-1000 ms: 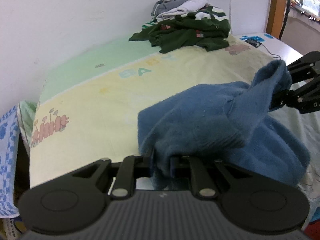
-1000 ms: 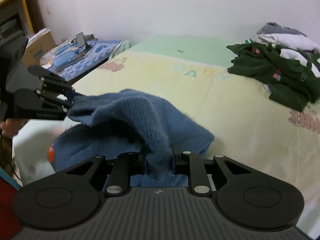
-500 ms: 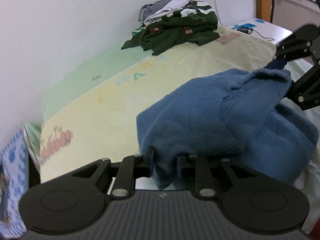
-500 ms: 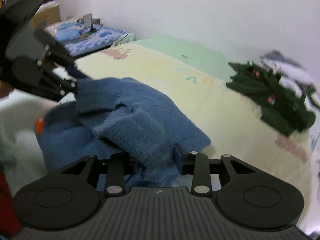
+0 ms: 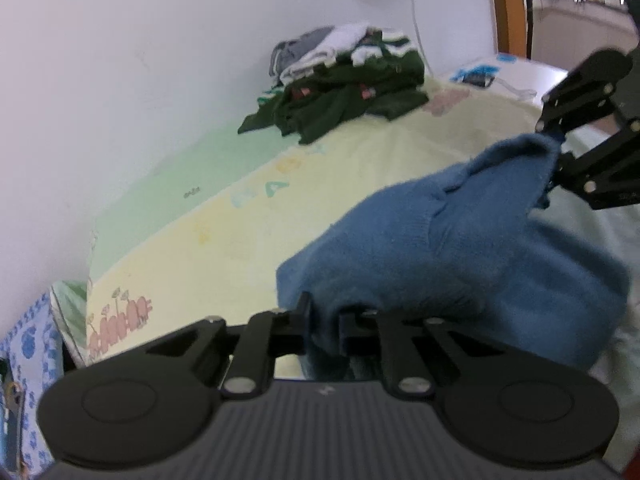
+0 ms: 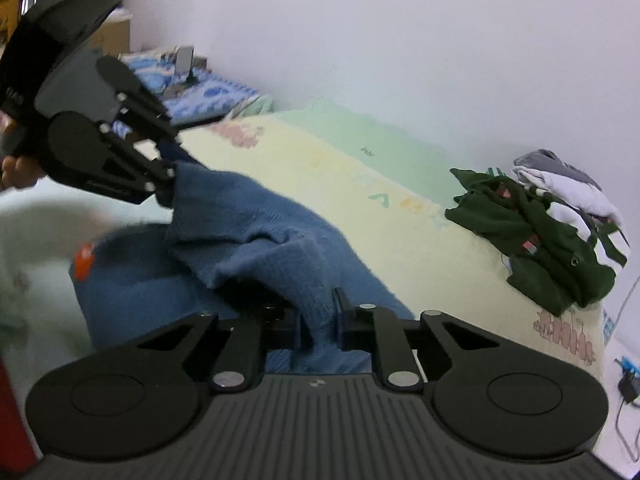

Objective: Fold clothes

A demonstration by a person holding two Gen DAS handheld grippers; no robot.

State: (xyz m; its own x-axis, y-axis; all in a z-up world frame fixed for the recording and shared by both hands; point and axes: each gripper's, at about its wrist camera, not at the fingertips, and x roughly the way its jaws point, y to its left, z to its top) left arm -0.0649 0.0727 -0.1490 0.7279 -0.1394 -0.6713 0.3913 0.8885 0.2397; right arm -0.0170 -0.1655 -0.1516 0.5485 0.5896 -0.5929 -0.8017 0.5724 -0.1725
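blue knit sweater (image 5: pixel 460 248) is bunched up over the near part of the bed (image 5: pixel 224 248), lifted at two spots, one by each gripper. left gripper (image 5: pixel 323 322) has a fold of the knit between its jaws, and they're closing in narrow on it. same deal with the right gripper (image 6: pixel 318 322), jaws closing on a hanging bit of the sweater's edge. from the right wrist view you can see the left gripper off to the left with the fabric pulled up to its tip, and a hand (image 6: pixel 16 170) behind it. there's a small orange patch (image 6: pixel 85 261) on the lower part of the sweater. bed has a pale yellow and green sheet with cartoon prints. further back by the white wall (image 5: pixel 140 60) sits a heap of dark green clothes (image 5: pixel 340 100) with grey and white clothes (image 5: pixel 320 50) piled on top, well apart from the sweater.
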